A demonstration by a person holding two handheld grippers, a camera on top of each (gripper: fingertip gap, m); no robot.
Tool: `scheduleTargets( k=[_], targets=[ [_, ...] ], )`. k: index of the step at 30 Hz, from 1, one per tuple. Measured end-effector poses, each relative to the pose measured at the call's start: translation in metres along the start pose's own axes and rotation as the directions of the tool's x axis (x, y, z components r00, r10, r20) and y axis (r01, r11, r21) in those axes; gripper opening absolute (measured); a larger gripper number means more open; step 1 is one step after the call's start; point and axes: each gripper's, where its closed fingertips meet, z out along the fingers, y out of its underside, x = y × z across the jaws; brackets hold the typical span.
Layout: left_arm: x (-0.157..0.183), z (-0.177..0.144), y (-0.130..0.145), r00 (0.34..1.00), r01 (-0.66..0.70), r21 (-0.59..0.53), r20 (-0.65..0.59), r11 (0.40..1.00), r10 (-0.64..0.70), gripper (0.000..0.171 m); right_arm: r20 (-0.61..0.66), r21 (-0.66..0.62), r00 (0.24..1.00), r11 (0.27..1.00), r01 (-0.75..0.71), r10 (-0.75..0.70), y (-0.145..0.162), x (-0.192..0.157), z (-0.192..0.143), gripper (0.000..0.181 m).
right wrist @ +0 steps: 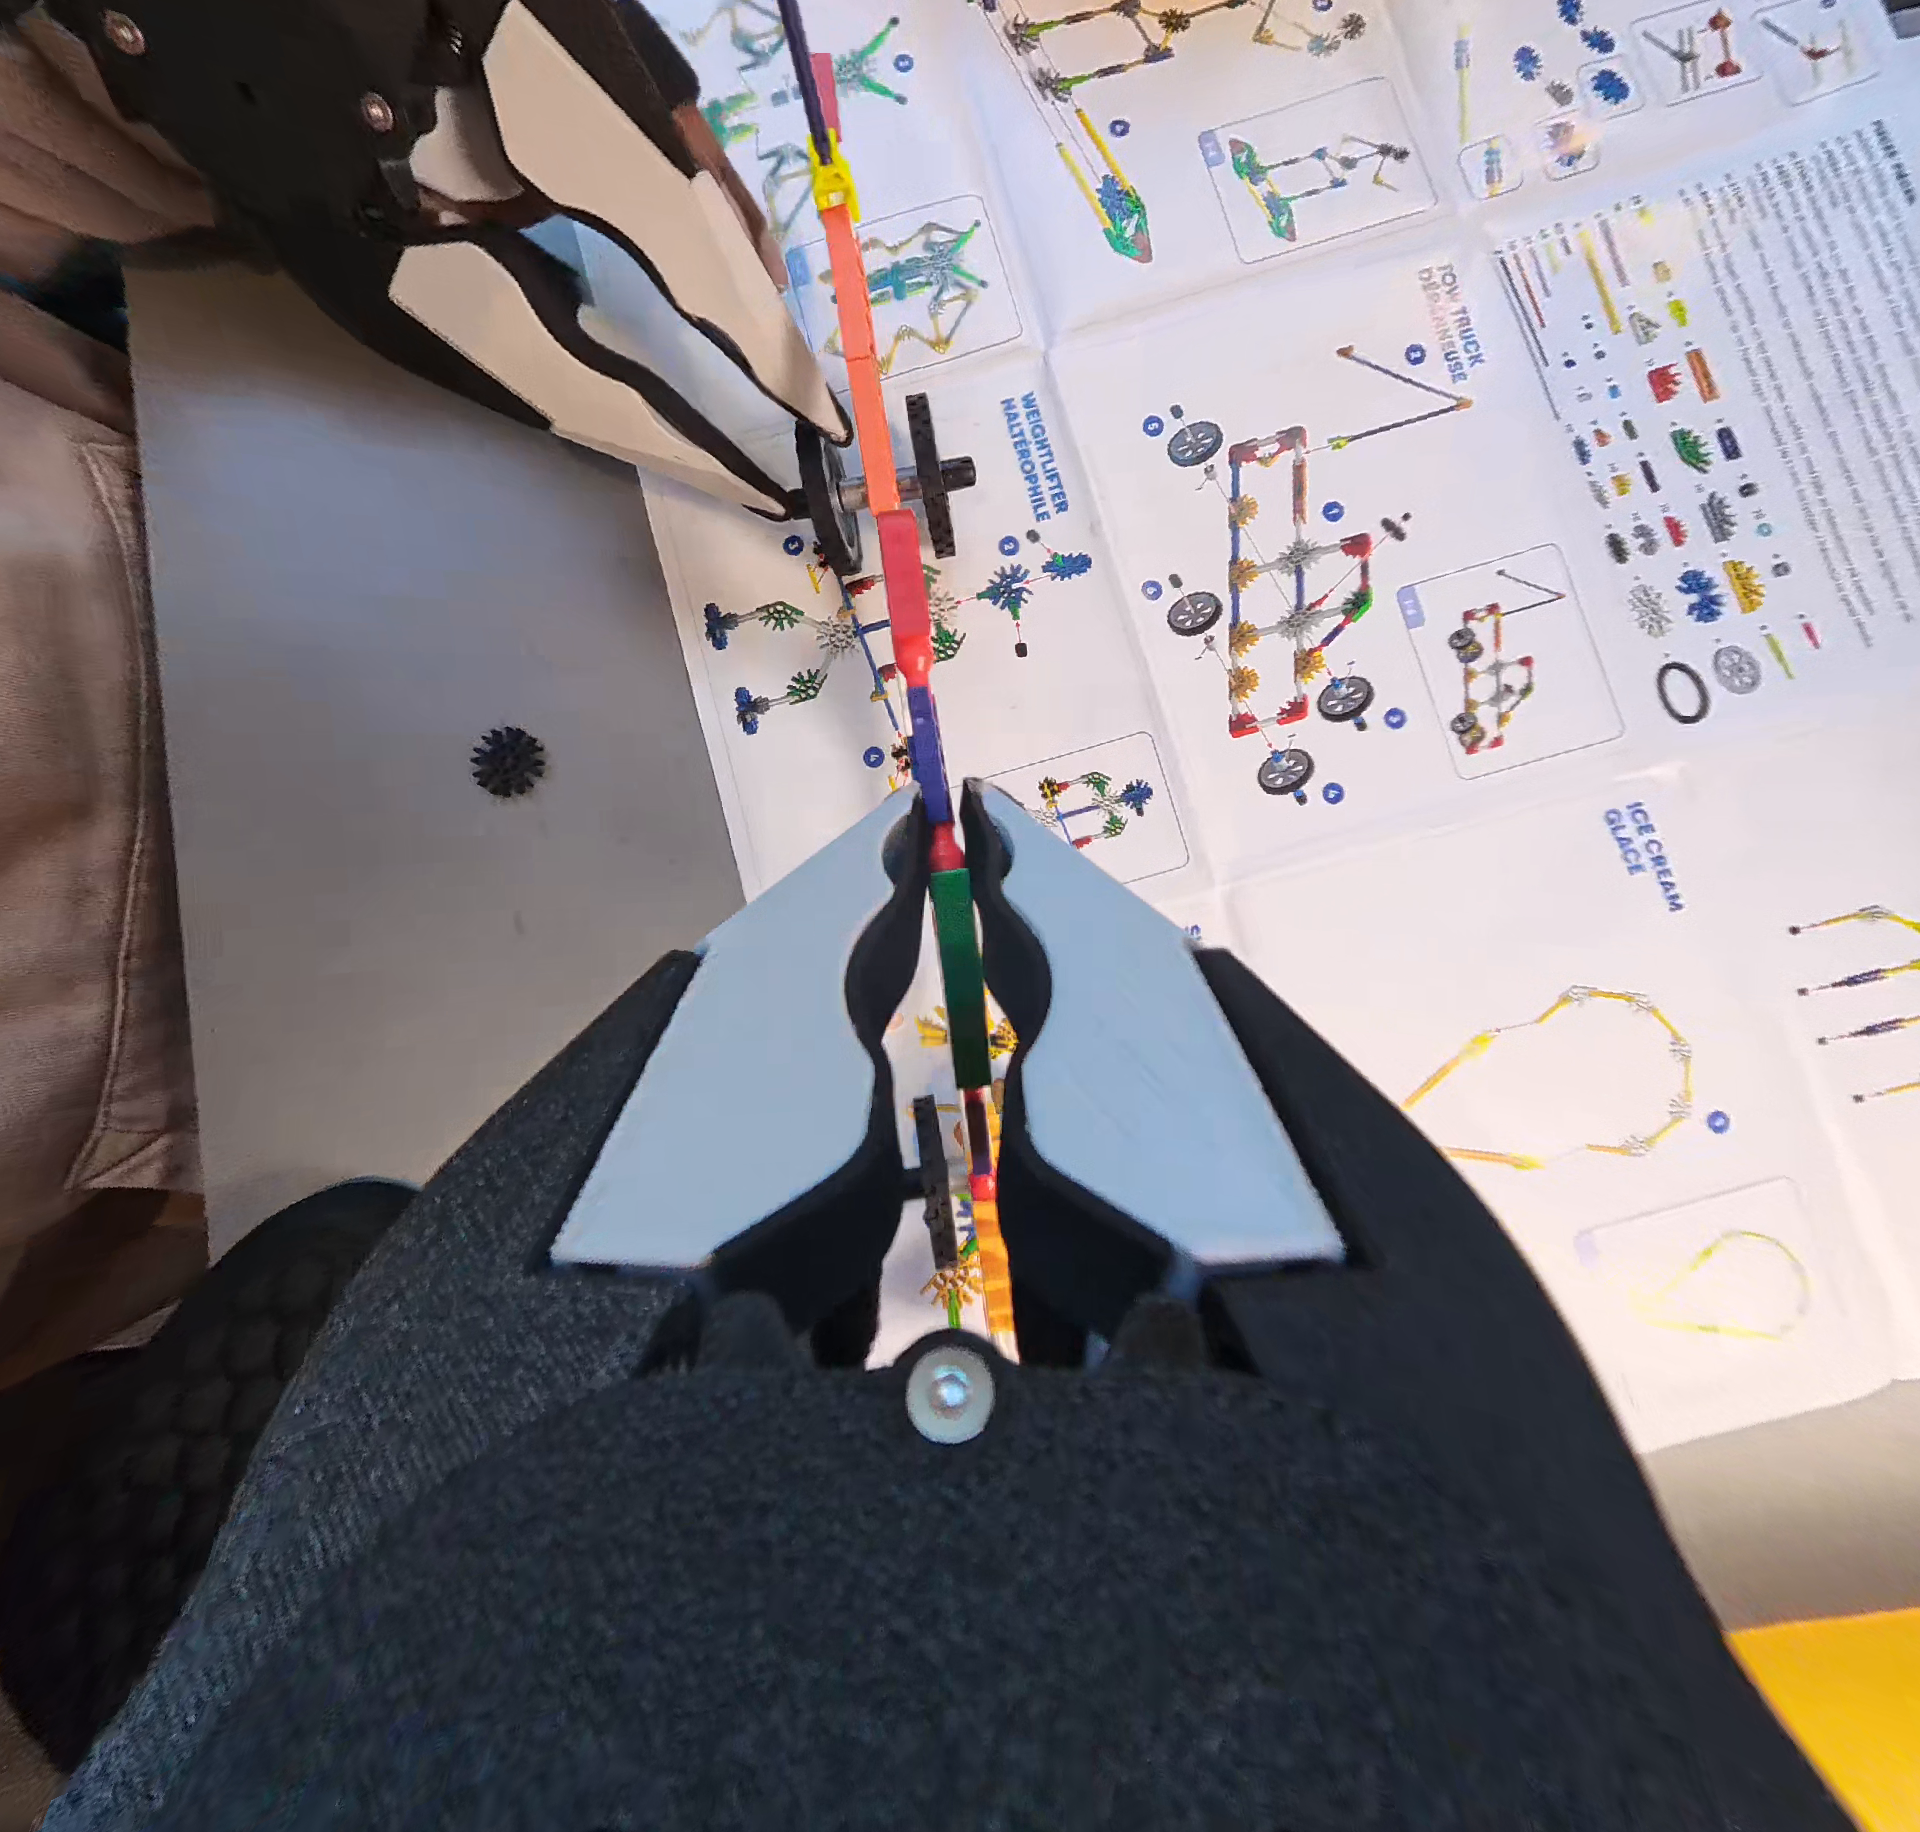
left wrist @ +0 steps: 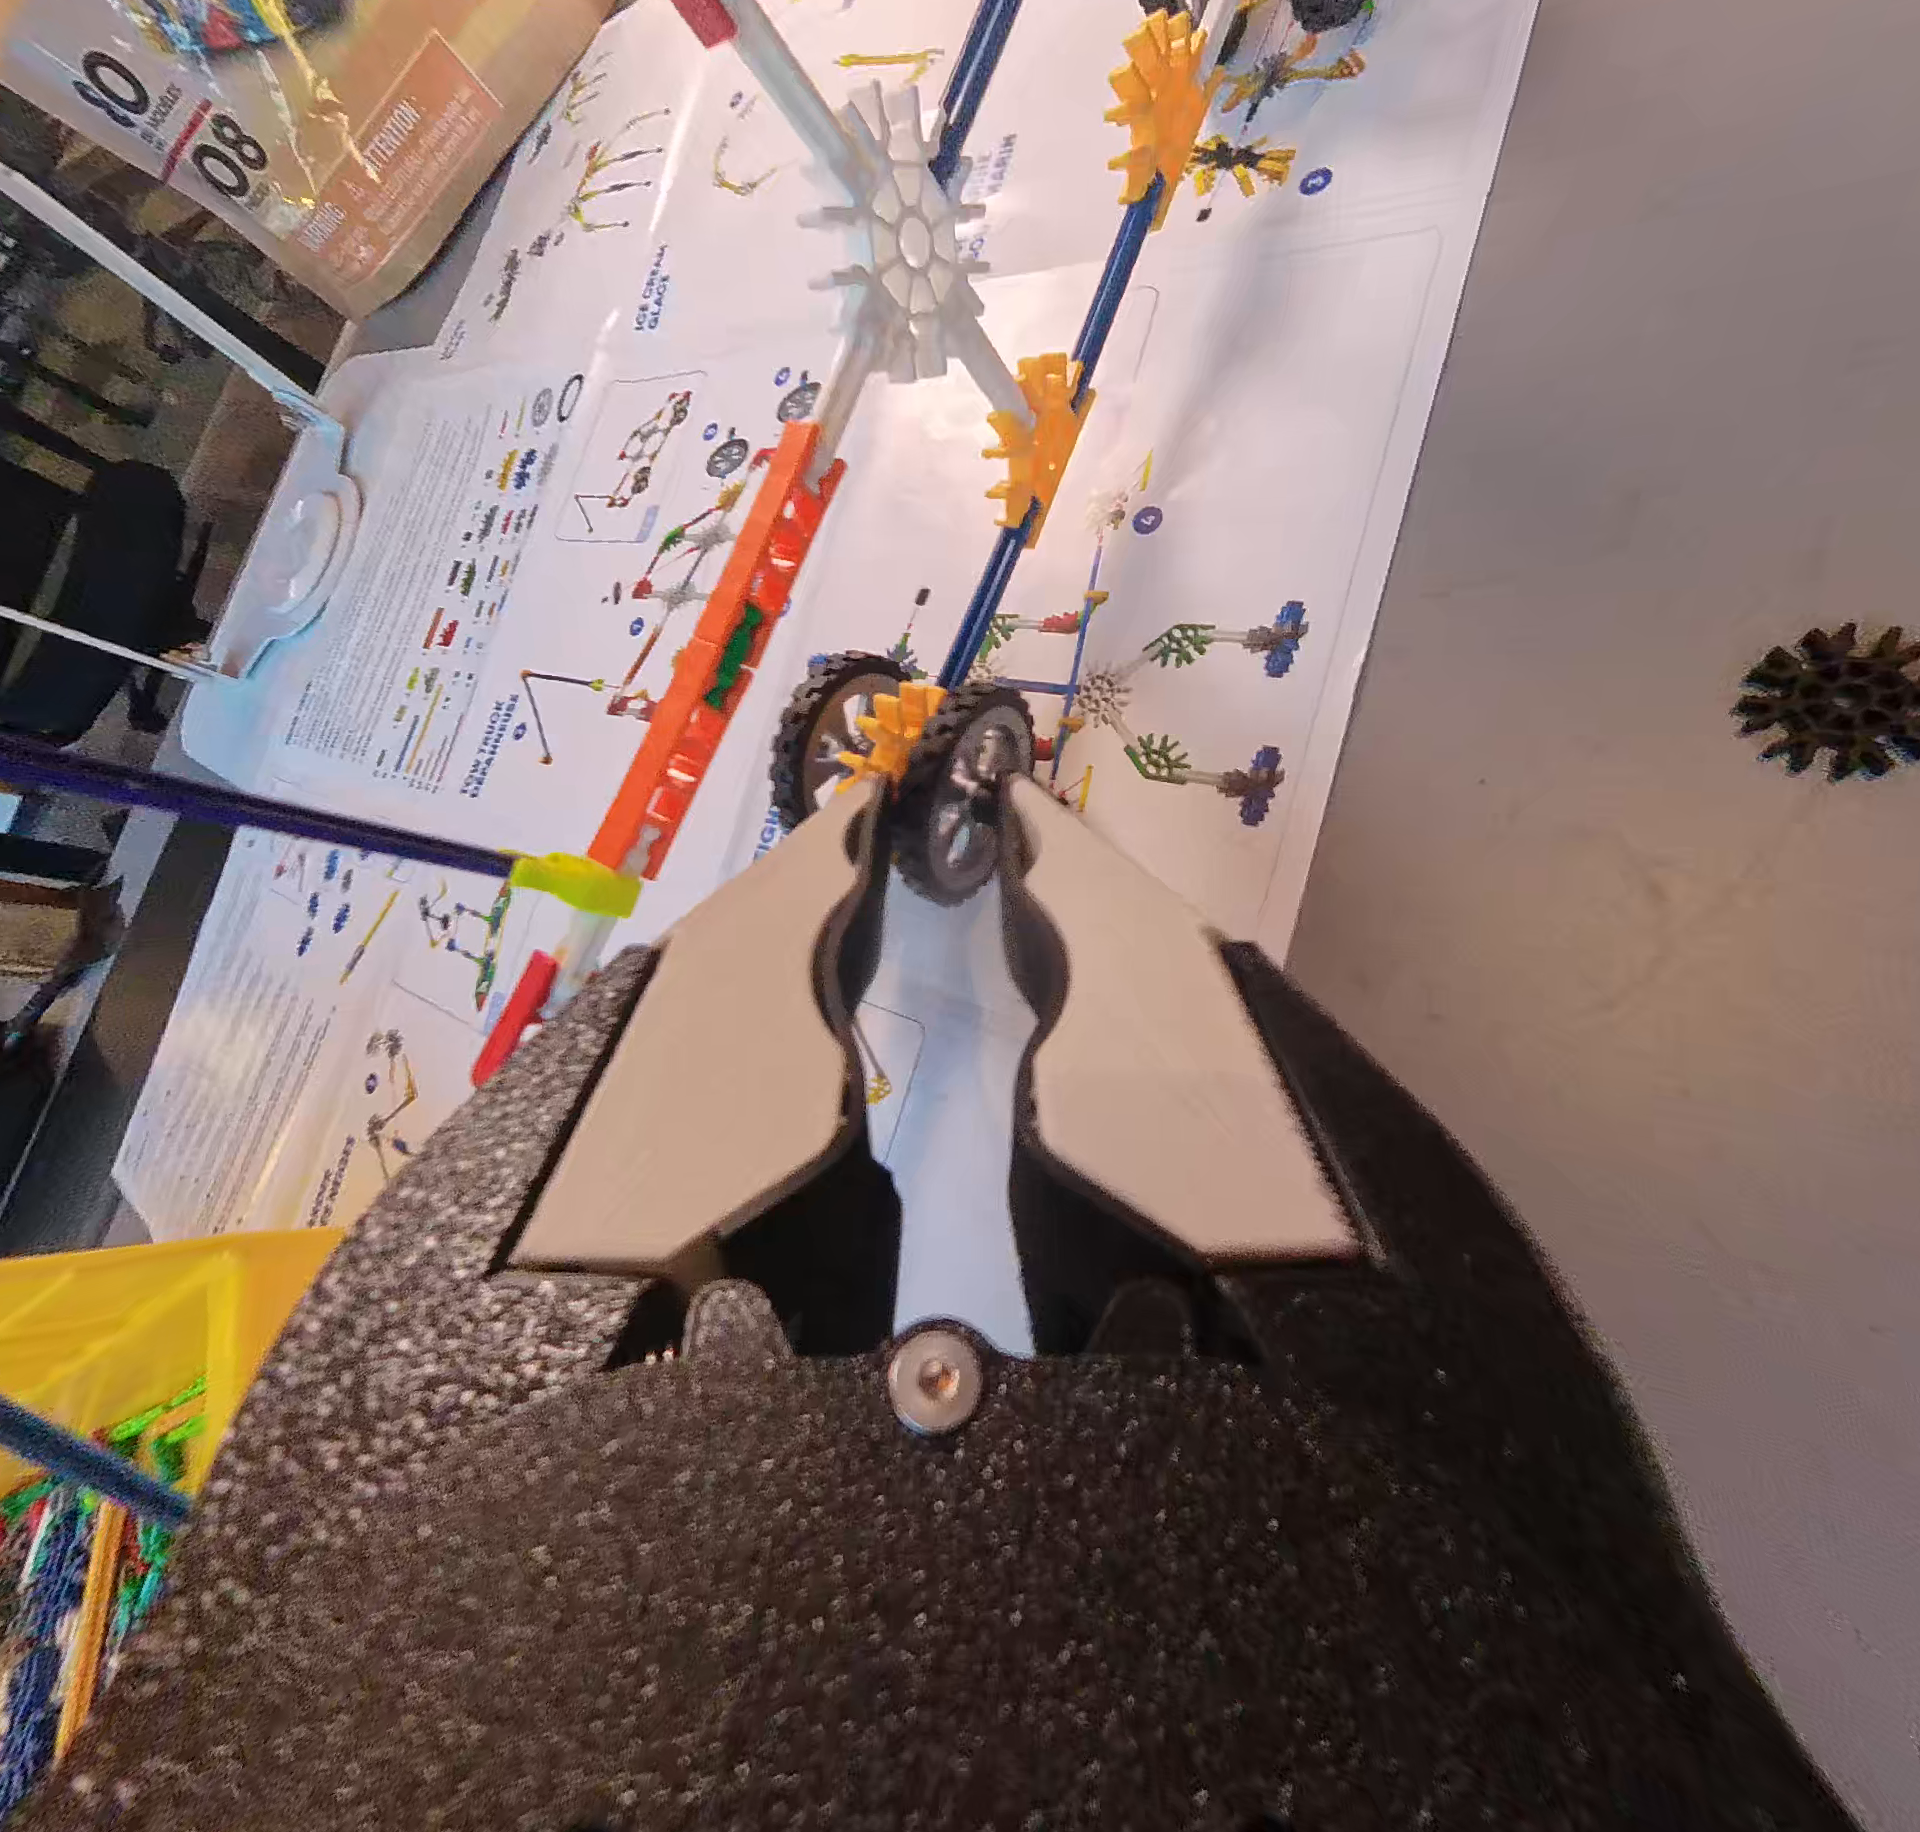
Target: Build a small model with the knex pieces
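Black textured gripper (left wrist: 940, 795) bodies, pale grey fingers (right wrist: 769, 1055) (one silver screw each).

Rod-and-connector toy frame (left wrist: 914, 234) with black wheels (left wrist: 961, 806) held above instruction sheet (right wrist: 1455, 847); left gripper (left wrist: 945, 795) pinches wheel, right gripper (right wrist: 940, 795) clamps frame edge.

Blue headings, blue number discs and columns of fine print stand on the white instruction sheet (right wrist: 1351, 899) covering the tabletop, and black numerals and white print on the cardboard box (left wrist: 416, 151) at its corner.
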Motion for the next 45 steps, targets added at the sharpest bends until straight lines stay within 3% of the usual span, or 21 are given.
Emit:
scheduleTargets(
  k=[1, 5, 15, 21, 24, 28, 32, 35, 36, 39, 41, 43, 45],
  targets=[
    [-0.003, -0.001, 0.001, 1.000, -0.013, 0.000, 0.017, 1.000, 0.013, 0.008, 0.021, -0.001, 1.000, 1.000, -0.007, 0.007, -0.001, 0.003, 0.000, 0.003],
    [-0.004, -0.002, 0.005, 0.999, -0.025, -0.016, 0.025, 1.000, 0.026, 0.008, 0.109, -0.012, 0.994, 1.000, -0.028, 0.029, -0.003, 0.008, 0.004, 0.003],
    [-0.004, -0.004, 0.009, 1.000, -0.017, -0.007, 0.024, 1.000, 0.017, 0.008, 0.143, -0.028, 0.990, 0.999, -0.016, 0.020, -0.002, 0.010, 0.008, 0.004],
    [0.003, -0.010, 0.002, 1.000, -0.020, -0.010, 0.009, 1.000, 0.021, 0.020, -0.006, 0.058, 1.000, 0.998, 0.026, -0.026, 0.002, 0.002, -0.021, 0.021],
    [0.008, -0.023, -0.010, 1.000, 0.019, 0.015, -0.001, 1.000, -0.019, 0.019, -0.218, 0.143, 0.974, 0.985, 0.095, -0.062, 0.008, 0.001, -0.052, 0.029],
    [0.016, -0.044, -0.045, 0.998, 0.058, 0.113, -0.033, 0.992, -0.054, 0.021, -0.451, 0.189, 0.890, 0.968, 0.168, -0.067, 0.040, -0.021, -0.085, 0.028],
    [0.005, -0.046, -0.110, 1.000, -0.028, 0.203, 0.006, 0.979, 0.027, 0.025, -0.576, 0.075, 0.813, 0.985, 0.153, -0.083, 0.094, -0.031, -0.056, 0.022],
    [-0.027, -0.021, -0.156, 0.985, -0.164, 0.157, 0.078, 0.974, 0.153, 0.031, -0.620, 0.074, 0.783, 0.990, 0.120, -0.049, 0.104, -0.017, -0.038, 0.022],
    [-0.036, -0.005, -0.162, 0.982, -0.187, 0.099, 0.060, 0.977, 0.181, 0.041, -0.628, 0.060, 0.776, 0.992, 0.110, -0.048, 0.107, -0.010, -0.035, 0.023],
    [-0.017, 0.035, -0.155, 0.957, -0.139, -0.091, -0.270, 0.986, 0.110, 0.058, -0.571, 0.076, 0.821, 0.994, 0.079, -0.021, 0.107, -0.004, -0.020, 0.027],
    [-0.006, 0.048, -0.154, 0.921, -0.147, -0.139, -0.381, 0.979, 0.085, 0.040, -0.560, 0.066, 0.828, 0.995, 0.070, -0.021, 0.107, 0.001, -0.013, 0.027],
    [-0.004, 0.057, -0.148, 0.906, -0.189, -0.179, -0.410, 0.966, 0.101, 0.021, -0.581, 0.027, 0.812, 0.996, 0.089, -0.057, 0.110, 0.006, -0.010, 0.017],
    [0.001, 0.059, -0.149, 0.895, -0.168, -0.175, -0.439, 0.970, 0.076, 0.016, -0.587, 0.008, 0.805, 0.995, 0.103, -0.079, 0.113, 0.006, -0.008, 0.012]
  ],
)
